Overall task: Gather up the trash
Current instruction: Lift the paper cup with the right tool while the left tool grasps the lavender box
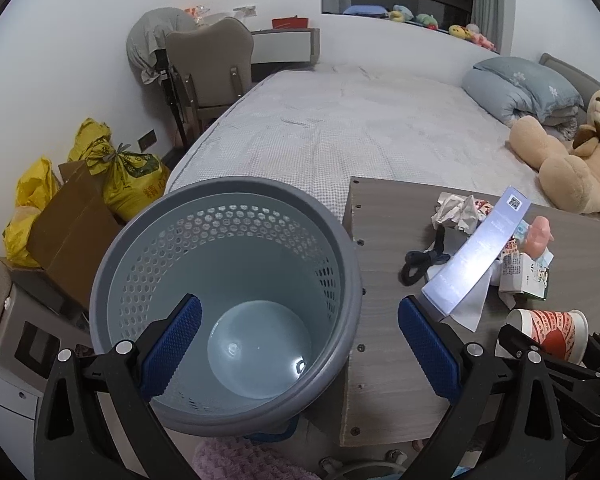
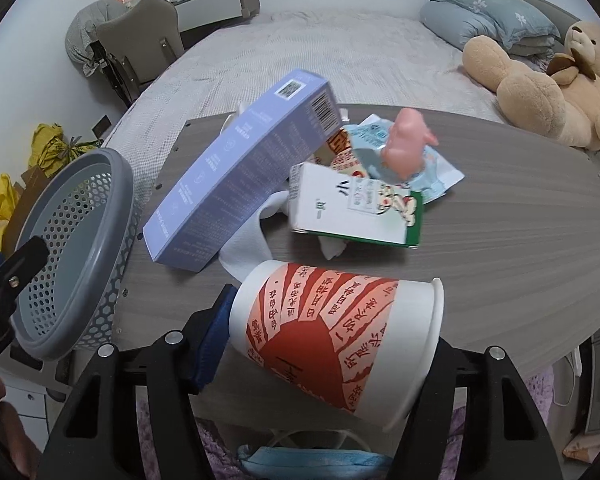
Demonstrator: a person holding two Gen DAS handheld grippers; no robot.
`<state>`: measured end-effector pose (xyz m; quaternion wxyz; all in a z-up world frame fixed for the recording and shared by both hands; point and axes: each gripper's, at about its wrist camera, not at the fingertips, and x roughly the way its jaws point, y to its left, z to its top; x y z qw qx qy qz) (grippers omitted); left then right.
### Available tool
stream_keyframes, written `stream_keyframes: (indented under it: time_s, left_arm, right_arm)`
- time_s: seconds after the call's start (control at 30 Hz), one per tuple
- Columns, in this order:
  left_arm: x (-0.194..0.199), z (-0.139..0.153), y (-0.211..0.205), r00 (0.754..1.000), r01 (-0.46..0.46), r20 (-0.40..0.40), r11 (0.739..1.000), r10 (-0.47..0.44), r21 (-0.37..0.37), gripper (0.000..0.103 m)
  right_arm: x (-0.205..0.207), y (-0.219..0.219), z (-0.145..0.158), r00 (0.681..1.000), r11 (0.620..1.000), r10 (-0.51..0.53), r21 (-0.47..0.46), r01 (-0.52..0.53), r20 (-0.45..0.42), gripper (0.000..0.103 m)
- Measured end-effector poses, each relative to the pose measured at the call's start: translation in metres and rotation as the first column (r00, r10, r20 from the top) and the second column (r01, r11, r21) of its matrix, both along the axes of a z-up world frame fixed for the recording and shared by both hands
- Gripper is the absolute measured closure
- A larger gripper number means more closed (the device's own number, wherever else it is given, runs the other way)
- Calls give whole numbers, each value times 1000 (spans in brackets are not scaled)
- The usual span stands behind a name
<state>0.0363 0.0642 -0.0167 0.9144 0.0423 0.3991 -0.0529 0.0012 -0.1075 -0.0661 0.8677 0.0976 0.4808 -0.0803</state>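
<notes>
Pinched between my right jaws is the paper cup (image 2: 332,340), white with a red-orange sunburst and printed characters; my right gripper (image 2: 324,344) clamps it across its body. My left jaws are spread wide and hold nothing, the left gripper (image 1: 300,344) sitting just above the open mouth of the grey perforated waste basket (image 1: 156,240), one blue pad inside the rim and the other outside it, over the table edge.

That basket stands against the left edge of a grey wood-grain table (image 2: 520,240), which sits at the foot of a bed (image 1: 340,120) with a pale checked cover. A folded blue-grey quilt (image 1: 516,88) and a tan teddy bear (image 1: 572,160) lie on the bed, a chair (image 1: 208,68) stands at the far wall, and yellow bags (image 1: 128,176) sit on the floor.

My cup lies on its side over the table's near edge, its long axis running left to right, closed base to the left and open rim to the right. Beyond it on the table lie a lavender box (image 2: 240,176), a white and green carton (image 2: 356,208), a pink toy (image 2: 408,140) and crumpled paper (image 1: 456,208).
</notes>
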Motion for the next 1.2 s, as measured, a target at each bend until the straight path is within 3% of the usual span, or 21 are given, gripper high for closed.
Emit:
stream_keyframes:
  time_s: [0.23, 0.6, 0.87, 1.03, 1.13, 1.2]
  left_arm:
    - [6, -3, -41, 993, 113, 11, 994, -113, 10, 6]
    - [33, -18, -88, 959, 283, -15, 959, -283, -11, 6]
    - [52, -36, -107, 938, 342, -64, 939, -341, 21, 6]
    - [54, -41, -115, 919, 388, -80, 922, -387, -2, 7]
    - [56, -45, -119, 909, 405, -93, 914, -405, -26, 21]
    - [59, -47, -123, 902, 414, -113, 909, -416, -38, 40]
  right_arm:
    - [-19, -28, 12, 999, 1000, -5, -10, 6, 45, 40]
    - [-33, -57, 18, 997, 1000, -5, 2, 5, 80, 40]
    - [-33, -78, 16, 996, 998, -26, 52, 21, 88, 40]
    - [-32, -83, 14, 996, 997, -29, 68, 23, 89, 40]
    - [-33, -84, 13, 995, 997, -29, 71, 23, 91, 40]
    - [-32, -84, 13, 995, 997, -30, 72, 23, 91, 40]
